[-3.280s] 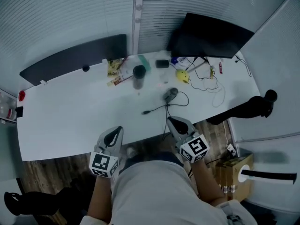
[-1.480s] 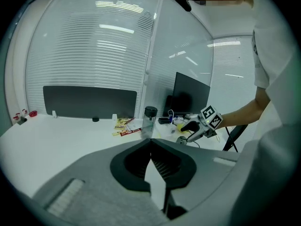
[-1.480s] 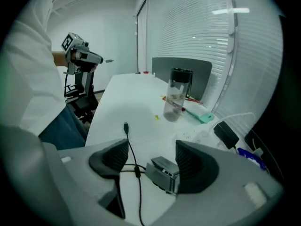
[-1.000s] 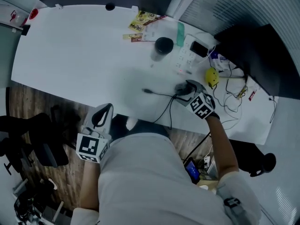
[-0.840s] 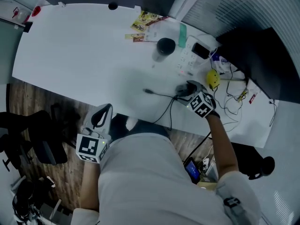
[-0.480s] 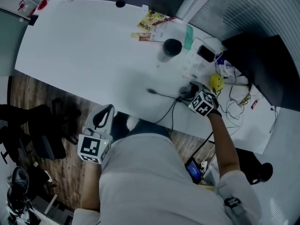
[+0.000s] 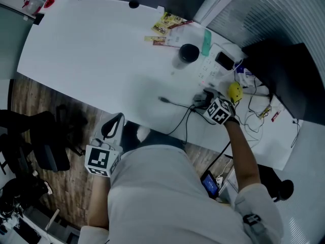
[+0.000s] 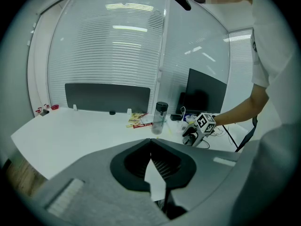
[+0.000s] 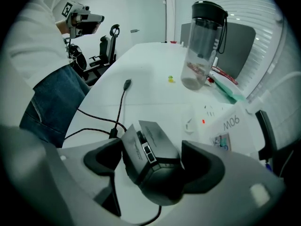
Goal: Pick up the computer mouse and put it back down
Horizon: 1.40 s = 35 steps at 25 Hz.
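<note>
The dark grey angular computer mouse [image 9: 150,149] sits tilted between the jaws of my right gripper [image 9: 151,162], and both pads press its sides. In the head view the right gripper [image 7: 202,99] reaches over the white table [image 7: 91,50], and only a sliver of the mouse [image 7: 198,102] shows. The mouse cable runs left to a loose plug [image 7: 163,100]. My left gripper [image 7: 118,118] hangs off the table's near edge by my body, shut with nothing in it; its tips meet in the left gripper view [image 8: 151,142].
A clear bottle with a black lid [image 7: 188,55] stands just beyond the mouse. A white box [image 9: 230,126], a yellow object [image 7: 234,91], tangled wires and a black monitor [image 7: 284,75] crowd the right. Snack packets [image 7: 165,27] lie further back. A black chair [image 7: 35,141] stands left.
Over three seconds my right gripper went from beside my body out to the mouse and closed round it. In the last second it stays there. The left gripper has not moved.
</note>
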Available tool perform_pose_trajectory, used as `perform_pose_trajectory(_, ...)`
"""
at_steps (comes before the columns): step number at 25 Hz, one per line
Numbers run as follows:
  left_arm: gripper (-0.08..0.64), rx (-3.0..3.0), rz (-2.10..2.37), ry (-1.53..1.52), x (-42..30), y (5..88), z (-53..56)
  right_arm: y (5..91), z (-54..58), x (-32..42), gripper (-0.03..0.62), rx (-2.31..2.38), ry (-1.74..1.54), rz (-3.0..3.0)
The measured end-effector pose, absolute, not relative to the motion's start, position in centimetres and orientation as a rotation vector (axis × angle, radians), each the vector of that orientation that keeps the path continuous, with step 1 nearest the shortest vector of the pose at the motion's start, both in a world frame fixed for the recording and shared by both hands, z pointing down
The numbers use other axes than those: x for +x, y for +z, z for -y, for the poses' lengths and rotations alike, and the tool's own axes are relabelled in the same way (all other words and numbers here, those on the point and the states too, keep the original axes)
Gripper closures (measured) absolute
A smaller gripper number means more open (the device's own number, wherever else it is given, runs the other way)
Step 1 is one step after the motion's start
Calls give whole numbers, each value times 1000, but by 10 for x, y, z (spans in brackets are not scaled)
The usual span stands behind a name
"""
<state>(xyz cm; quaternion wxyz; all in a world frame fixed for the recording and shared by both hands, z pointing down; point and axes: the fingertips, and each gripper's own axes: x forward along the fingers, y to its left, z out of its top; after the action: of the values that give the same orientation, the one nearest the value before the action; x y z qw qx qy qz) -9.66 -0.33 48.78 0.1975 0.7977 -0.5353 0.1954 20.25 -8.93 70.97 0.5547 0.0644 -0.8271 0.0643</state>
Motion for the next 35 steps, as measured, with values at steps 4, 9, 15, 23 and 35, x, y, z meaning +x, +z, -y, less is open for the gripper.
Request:
perform_pose_trajectory(4,551,2236,1494,546,-97,488,3,709,88,199,210,144,139,1943)
perform_pose_trajectory(9,551,2261,1474,531,-97,486,7,705,88,198,243,159,127,1917)
perform_pose_trajectory(15,551,2297,1429,517,-98,486,14,698,84,192,255,197,138,1900)
perform_pose_trajectory(23,551,2353,1357,490,-95,487,27,669,85,183,261,285,109,1914)
perform_pose_trajectory(35,551,2474,1224,456,-86,477,56,600,81,159,262,482,46,1990)
